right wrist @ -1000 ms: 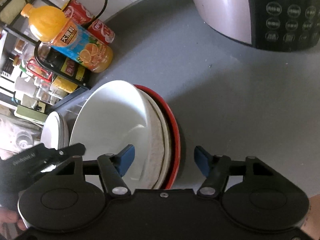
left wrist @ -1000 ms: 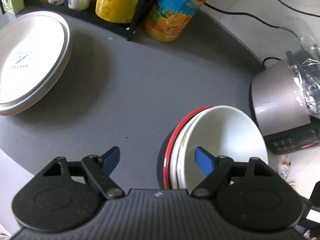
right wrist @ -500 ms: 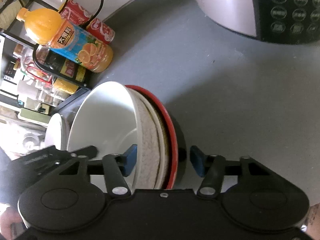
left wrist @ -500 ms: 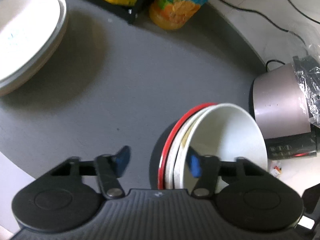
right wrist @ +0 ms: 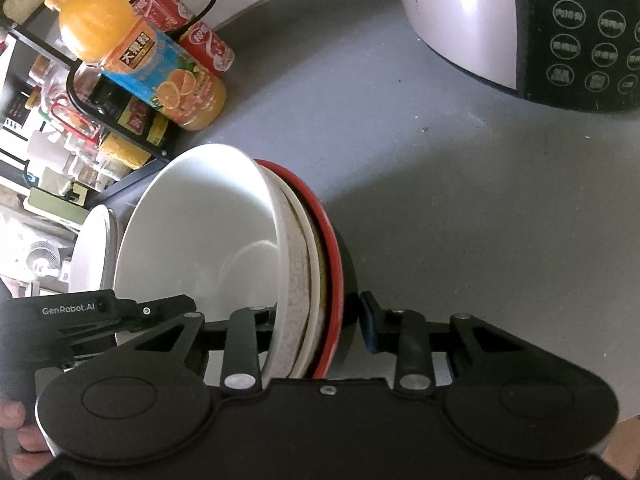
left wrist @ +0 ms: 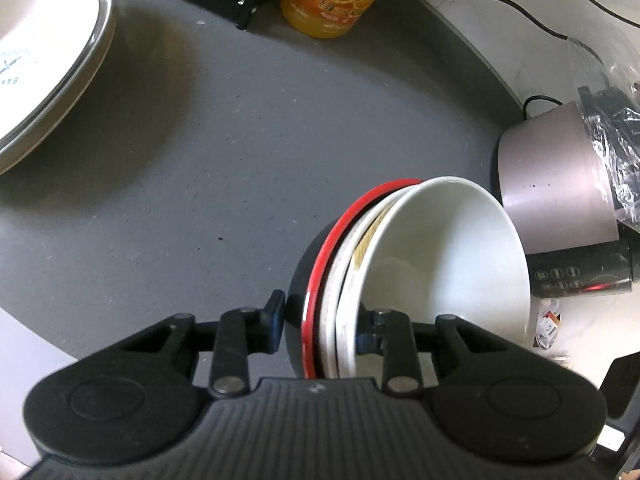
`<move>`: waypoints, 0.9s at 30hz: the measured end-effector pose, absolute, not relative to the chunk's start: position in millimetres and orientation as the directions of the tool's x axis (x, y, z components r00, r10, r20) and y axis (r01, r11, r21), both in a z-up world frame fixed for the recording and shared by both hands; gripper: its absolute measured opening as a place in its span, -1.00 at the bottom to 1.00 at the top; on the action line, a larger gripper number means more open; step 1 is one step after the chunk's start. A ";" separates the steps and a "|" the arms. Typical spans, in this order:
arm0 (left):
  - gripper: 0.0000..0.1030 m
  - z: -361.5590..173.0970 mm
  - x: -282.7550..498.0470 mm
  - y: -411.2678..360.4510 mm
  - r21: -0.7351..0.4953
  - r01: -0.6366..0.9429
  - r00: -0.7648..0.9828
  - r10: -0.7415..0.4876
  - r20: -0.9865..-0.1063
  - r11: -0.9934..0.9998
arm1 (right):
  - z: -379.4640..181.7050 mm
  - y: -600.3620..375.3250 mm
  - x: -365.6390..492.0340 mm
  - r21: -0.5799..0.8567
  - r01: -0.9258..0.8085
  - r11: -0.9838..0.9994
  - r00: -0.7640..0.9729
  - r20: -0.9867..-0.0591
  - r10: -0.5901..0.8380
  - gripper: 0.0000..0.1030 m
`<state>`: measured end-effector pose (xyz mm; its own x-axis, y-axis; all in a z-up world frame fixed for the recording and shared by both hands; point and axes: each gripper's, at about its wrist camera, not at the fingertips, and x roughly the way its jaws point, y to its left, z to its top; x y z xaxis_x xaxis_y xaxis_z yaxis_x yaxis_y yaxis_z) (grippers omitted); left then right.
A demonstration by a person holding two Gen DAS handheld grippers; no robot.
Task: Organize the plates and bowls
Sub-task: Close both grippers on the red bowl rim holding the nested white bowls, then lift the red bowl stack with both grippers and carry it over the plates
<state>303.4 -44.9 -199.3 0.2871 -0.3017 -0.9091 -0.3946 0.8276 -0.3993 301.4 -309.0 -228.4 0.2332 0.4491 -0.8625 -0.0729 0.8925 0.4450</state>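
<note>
Because both sets of jaws have just been closing on opposite rims, the left gripper point(left wrist: 320, 326) and right gripper point(right wrist: 320, 320) pinch the nested stack of white ceramic bowls in a red-rimmed black bowl point(left wrist: 440, 256), mid-bench point(left wrist: 240, 140), evidently for a shared, steady lift.

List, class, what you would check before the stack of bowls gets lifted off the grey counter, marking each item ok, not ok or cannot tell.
1. Left gripper straddles the bowl stack's rims; jaws just closed: ok.
2. Right gripper straddles the opposite edge; jaws just closed: ok.
3. Pads pressing firmly: cannot tell.
4. White bowl nested inside the red-rimmed bowl: ok.
5. Counter towards the plates free: ok.
</note>
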 end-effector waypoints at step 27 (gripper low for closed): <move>-0.42 -151.5 309.9 32.3 -0.432 -0.254 0.336 -0.340 -0.878 0.865 | -178.4 -230.1 283.4 0.435 -0.073 0.898 0.380 -0.820 0.428 -0.39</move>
